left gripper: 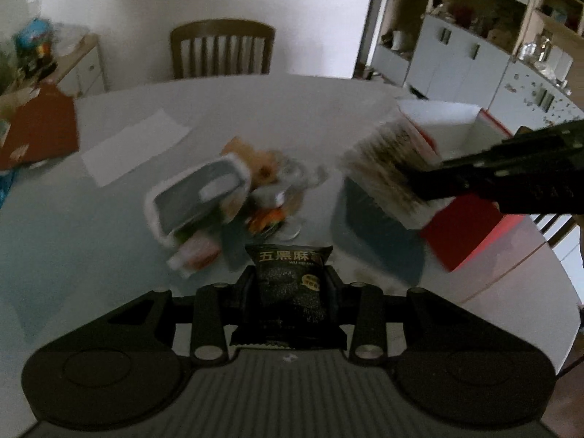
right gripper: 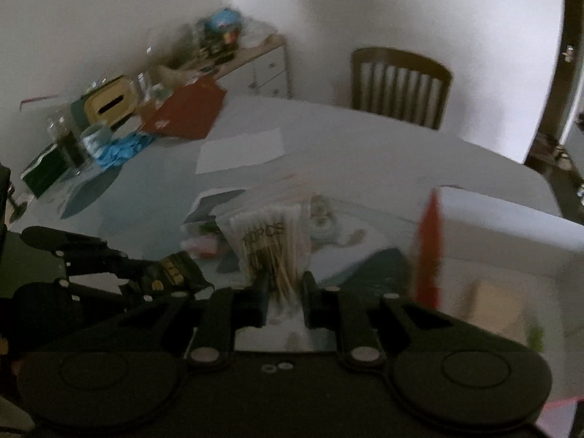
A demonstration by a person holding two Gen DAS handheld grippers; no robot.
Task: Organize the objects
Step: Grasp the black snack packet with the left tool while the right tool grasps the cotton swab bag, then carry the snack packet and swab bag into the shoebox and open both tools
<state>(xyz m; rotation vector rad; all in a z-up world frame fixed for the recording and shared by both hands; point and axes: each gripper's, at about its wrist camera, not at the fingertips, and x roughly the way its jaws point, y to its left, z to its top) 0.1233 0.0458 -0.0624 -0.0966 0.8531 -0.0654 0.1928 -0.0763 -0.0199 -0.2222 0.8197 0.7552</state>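
Note:
My left gripper is shut on a black snack packet with gold Chinese lettering, held above the table. My right gripper is shut on a clear bag of cotton swabs marked 100PCS. The bag also shows in the left wrist view, held beside an open red and white box. The box shows at the right of the right wrist view. A pile of loose objects, with a grey and white lidded container on it, lies on the table ahead of the left gripper.
A white sheet of paper lies on the pale round table. A red folder and clutter sit at the far left edge. A wooden chair stands behind the table. Cabinets line the right wall.

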